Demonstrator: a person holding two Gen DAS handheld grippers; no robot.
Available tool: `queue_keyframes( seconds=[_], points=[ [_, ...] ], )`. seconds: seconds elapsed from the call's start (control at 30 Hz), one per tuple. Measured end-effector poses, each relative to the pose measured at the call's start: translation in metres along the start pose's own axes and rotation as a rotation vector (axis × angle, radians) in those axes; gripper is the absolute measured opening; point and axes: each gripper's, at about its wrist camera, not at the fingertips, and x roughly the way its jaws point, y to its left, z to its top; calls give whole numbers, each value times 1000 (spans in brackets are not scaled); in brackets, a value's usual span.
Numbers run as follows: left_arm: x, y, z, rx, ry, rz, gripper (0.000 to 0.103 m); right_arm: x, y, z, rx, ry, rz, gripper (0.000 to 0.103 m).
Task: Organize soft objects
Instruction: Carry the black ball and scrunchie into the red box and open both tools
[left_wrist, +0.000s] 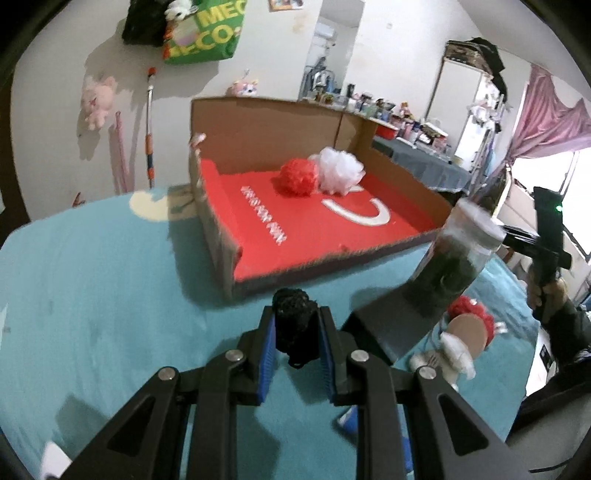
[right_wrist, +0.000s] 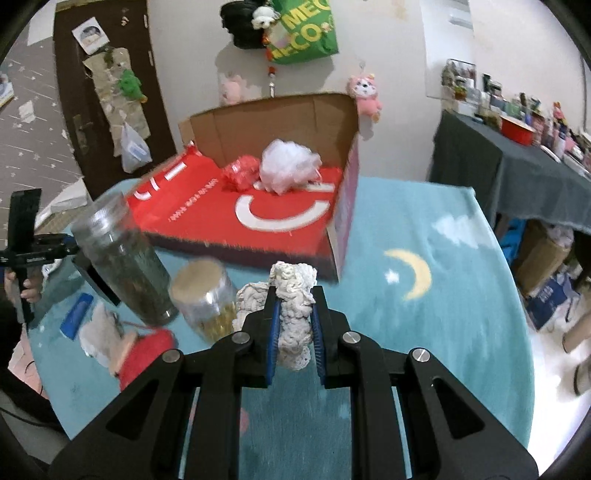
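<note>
Red (left_wrist: 297, 179) and white pompoms (left_wrist: 341, 175) lie in cardboard box (left_wrist: 218, 240); left hand-held gripper (left_wrist: 296, 328) pinches black pompom (left_wrist: 295, 325), right (right_wrist: 295, 317) cream crochet (right_wrist: 293, 317).

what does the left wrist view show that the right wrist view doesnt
Only the left wrist view: the left gripper shut on a black mesh puff, and pink curtains.
Only the right wrist view: the right gripper shut on a white crocheted piece, a brown door, a moon print on the blanket.
Both: the cardboard box holding a red puff and a white puff, and a tall jar.
</note>
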Motion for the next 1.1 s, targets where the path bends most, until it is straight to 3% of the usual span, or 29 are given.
queue_keyframes(
  seconds=[0.2,0.33,0.6,0.93,1.1],
  points=[
    [-1,-7,41,35,-27,-8,23,9,10,38,-73,-22,31,15],
    [19,-13,70,41,12,18,23,30,19,68,-113,1,32,15],
    [76,-17,106,17,135,88,23,108,33,120,-123,188,-76,15],
    [139,-18,134,14,262,207,24,201,26,133,-95,464,-227,15],
    [159,-13,139,4,283,242,24,219,17,131,-70,475,-241,15]
  ],
)
